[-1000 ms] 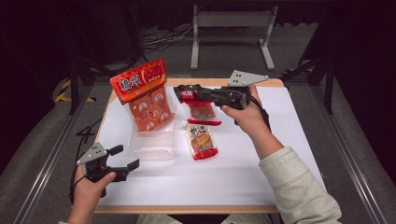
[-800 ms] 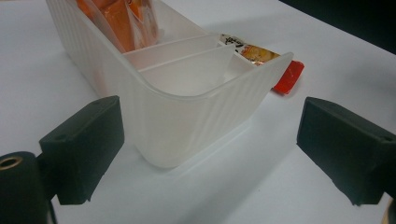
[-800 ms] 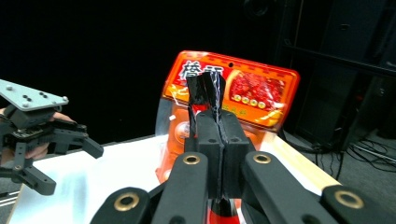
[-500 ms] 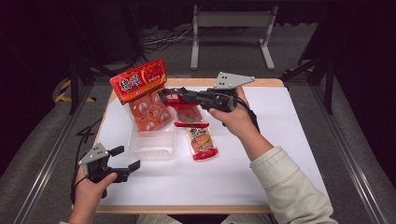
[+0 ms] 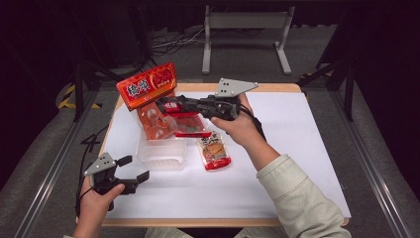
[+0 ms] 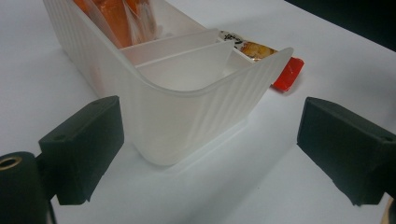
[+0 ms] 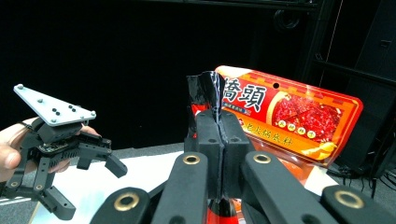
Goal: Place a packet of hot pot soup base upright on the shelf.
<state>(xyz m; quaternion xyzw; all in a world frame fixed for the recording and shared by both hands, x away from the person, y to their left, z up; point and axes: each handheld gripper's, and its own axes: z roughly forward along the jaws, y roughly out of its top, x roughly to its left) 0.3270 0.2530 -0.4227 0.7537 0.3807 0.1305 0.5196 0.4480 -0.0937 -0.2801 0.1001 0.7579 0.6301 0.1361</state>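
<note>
Clearly the work in hand is sorting snack packets into the clear divided tray [image 5: 161, 157], and the step now under way is a carry. A red-and-black packet [image 5: 174, 106] hangs in the air over the far end of the tray, pinched by its black top edge; in the right gripper view that crimped edge [image 7: 204, 95] stands up between the jaws, which are pressed tight together on it. The right gripper [image 5: 171, 105] holds it level, pointing left from the middle of the table. Just behind the tray's far end stands a big red display bag [image 5: 147, 85], tilted, and the far compartment already holds orange-wrapped packets [image 5: 157, 123]. Another packet [image 5: 214, 151], orange with a red end, lies flat on the white table [image 5: 297, 148] just right of the tray, untouched.

At the near left corner, the left gripper [image 5: 133, 171] rests with its jaws apart, facing the tray's near end; in the left gripper view the tray's rounded corner [image 6: 187, 121] sits between the two pads without either touching it, and the near compartments look empty.

Next, I judge, the hanging packet needs lowering into a compartment with room, then releasing once it is down between the walls. The thin plastic tray may slide, so steadying it could help.
</note>
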